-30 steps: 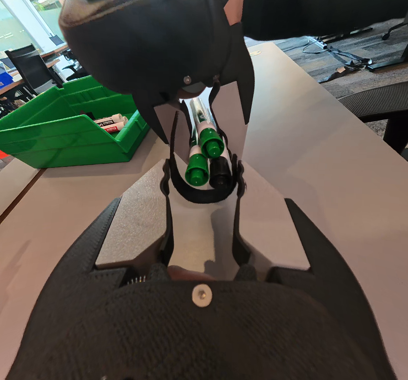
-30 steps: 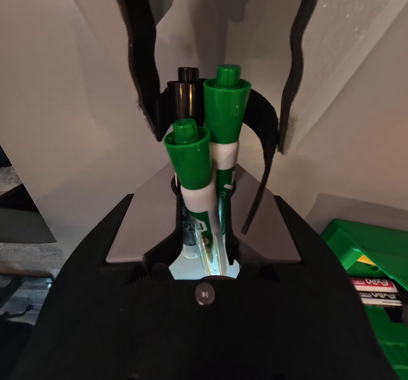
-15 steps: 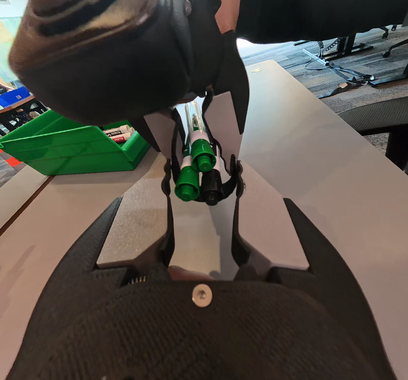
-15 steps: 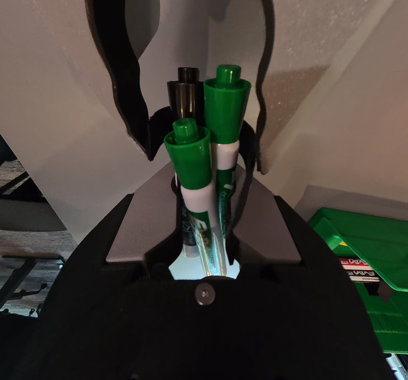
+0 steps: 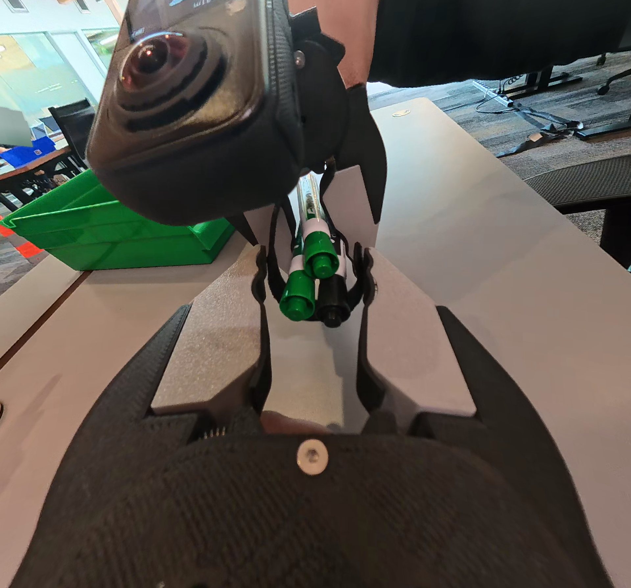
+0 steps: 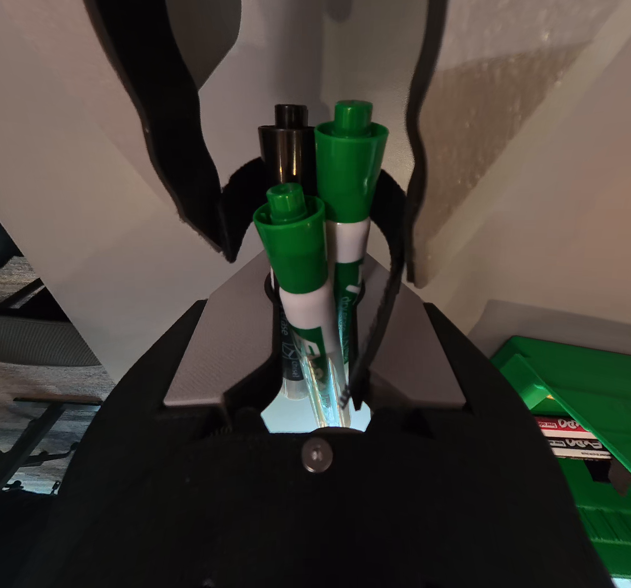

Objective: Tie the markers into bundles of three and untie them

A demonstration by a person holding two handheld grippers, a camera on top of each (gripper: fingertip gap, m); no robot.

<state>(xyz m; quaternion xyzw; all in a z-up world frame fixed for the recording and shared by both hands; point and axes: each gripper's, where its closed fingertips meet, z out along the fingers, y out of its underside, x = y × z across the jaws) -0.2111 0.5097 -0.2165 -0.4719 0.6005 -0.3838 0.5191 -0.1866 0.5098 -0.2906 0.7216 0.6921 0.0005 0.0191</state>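
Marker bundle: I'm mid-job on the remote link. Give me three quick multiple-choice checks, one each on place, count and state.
1. Where is the green bin in the left wrist view?
A. on the table, to the left
B. on the floor
C. on the chair

2. How many markers have green caps?
A. one
B. two
C. three

3. What is the right gripper doing?
A. standing open over bare table
B. clamping the marker barrels
C. gripping the bin rim

Answers: 1 A, it stands on the table at left. 2 B, two green caps beside one black cap. 3 B, its fingers close on the marker barrels.
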